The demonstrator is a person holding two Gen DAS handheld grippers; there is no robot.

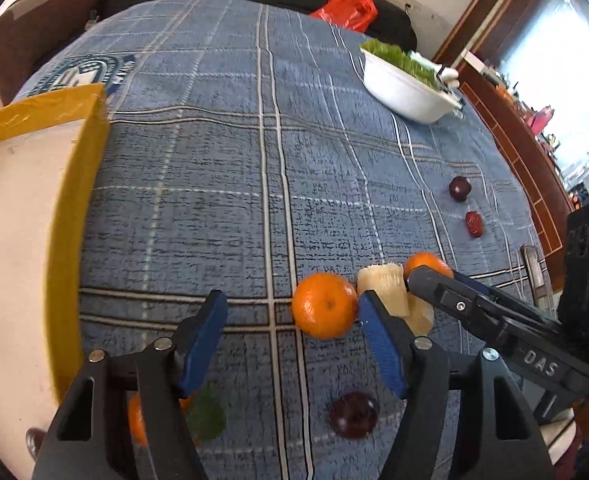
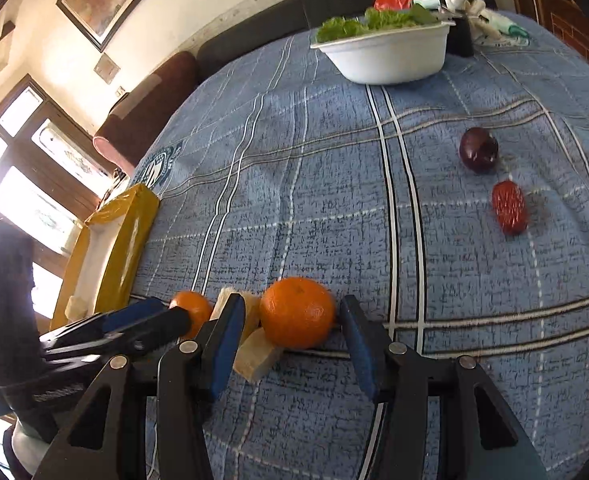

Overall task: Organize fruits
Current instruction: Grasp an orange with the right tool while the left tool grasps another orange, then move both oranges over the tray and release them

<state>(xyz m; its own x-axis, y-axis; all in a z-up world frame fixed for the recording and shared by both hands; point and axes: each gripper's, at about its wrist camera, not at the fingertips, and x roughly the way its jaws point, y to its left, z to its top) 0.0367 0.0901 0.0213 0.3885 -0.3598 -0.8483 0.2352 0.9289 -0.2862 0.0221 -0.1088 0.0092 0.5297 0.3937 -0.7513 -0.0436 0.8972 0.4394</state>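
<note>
In the left wrist view my left gripper stands open, pointing down at the blue checked cloth, with a mandarin between its fingers, close to the right one. Two pale cut chunks lie just right of it. My right gripper reaches in from the right around a second mandarin. In the right wrist view the right gripper is open, and that mandarin sits between its blue pads with a gap on the left. The left gripper shows at the left beside its mandarin.
A yellow box with a white inside stands at the left. A dark plum and a red date lie to the right. A white bowl of lettuce sits at the back. Another plum and a leafy mandarin lie near me.
</note>
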